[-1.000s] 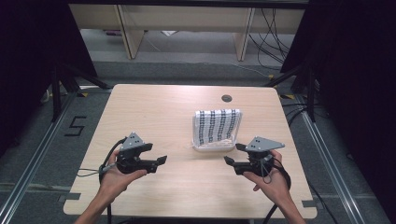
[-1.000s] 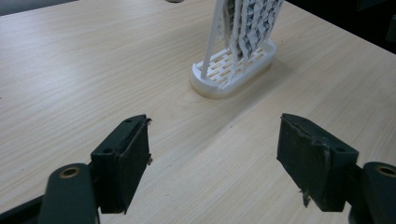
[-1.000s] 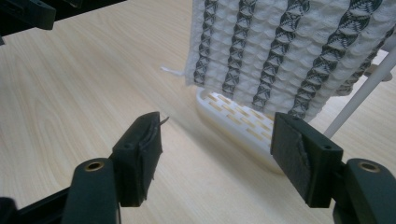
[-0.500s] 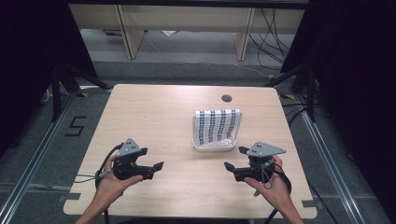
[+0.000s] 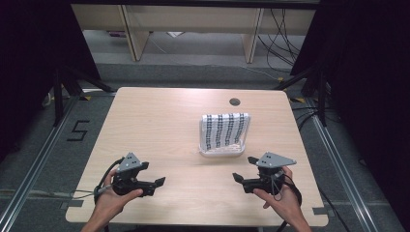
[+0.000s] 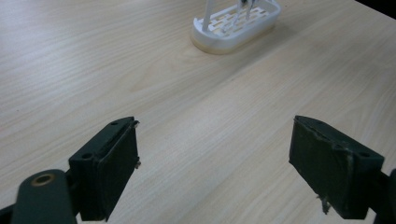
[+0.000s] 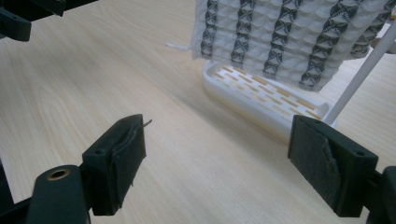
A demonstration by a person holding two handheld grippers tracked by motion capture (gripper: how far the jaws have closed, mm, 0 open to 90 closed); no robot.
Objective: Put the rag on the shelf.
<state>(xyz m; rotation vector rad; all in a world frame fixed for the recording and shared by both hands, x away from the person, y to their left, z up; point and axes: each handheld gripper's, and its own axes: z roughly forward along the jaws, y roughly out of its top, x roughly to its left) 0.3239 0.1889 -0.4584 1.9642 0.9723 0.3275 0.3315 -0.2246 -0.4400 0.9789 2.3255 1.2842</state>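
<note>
A white cloth with dark stripes (image 5: 225,129) hangs over a small white rack (image 5: 221,152) right of the table's middle. My left gripper (image 5: 155,186) lies low near the front left, well away from the rack. Its jaws have just been opening, and in the left gripper view the gripper (image 6: 212,126) stands open over bare wood, the rack's slotted base (image 6: 233,28) far ahead. My right gripper (image 5: 244,169) sits just in front of the rack. It too has just opened wider and is open (image 7: 217,123), nothing between its jaws, facing the cloth (image 7: 289,32) and base (image 7: 261,95).
The light wooden table (image 5: 159,125) has a round cable hole (image 5: 235,102) near its far edge. Each gripper is held by a hand at the near edge. Wooden shelving and floor cables lie beyond the table. The left gripper's jaw (image 7: 28,14) shows at the right gripper view's top left.
The left hand has drawn its gripper back toward the near left of the table and lower. The right hand has barely shifted. Both pairs of jaws stand a little wider.
</note>
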